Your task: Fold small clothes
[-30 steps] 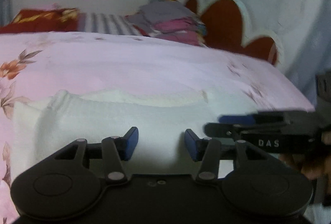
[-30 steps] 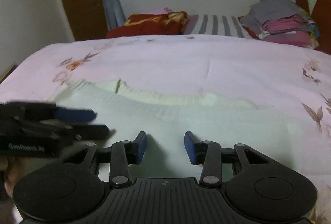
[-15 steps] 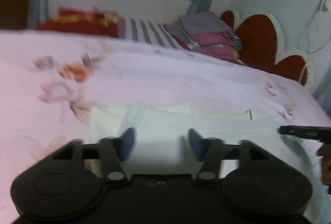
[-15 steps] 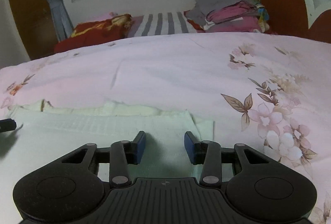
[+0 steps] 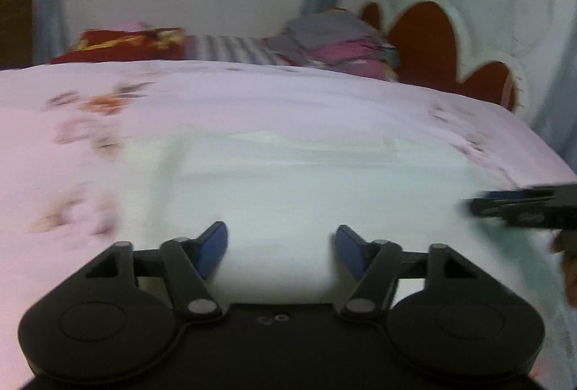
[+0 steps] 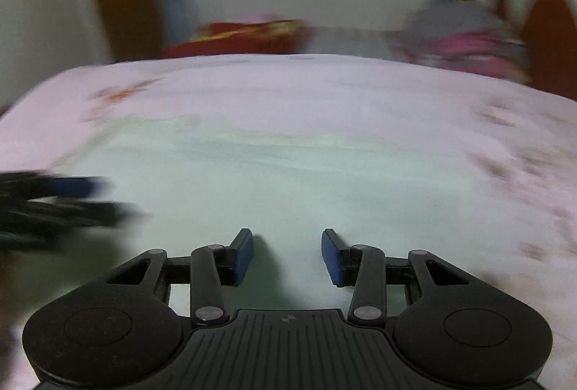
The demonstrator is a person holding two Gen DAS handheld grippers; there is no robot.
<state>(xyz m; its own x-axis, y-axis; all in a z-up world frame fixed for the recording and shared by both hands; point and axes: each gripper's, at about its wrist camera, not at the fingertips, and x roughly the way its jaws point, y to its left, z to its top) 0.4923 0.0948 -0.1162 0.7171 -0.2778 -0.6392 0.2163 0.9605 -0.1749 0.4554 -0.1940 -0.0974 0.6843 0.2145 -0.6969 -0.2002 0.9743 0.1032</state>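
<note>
A pale whitish-green garment lies flat on the pink floral bedspread; it also shows in the right wrist view. My left gripper is open and empty, low over the garment's near part. My right gripper is open and empty over the garment too. The right gripper shows blurred at the right edge of the left wrist view; the left gripper shows blurred at the left edge of the right wrist view. Both views are motion-blurred.
A stack of folded clothes sits at the far right of the bed beside a red and white headboard. A red pillow and a striped one lie under the window. The bed's right edge drops off.
Both grippers have swung back toward the garment's middle after moving apart to its left and right ends. Both stay open. The garment lies as before.
</note>
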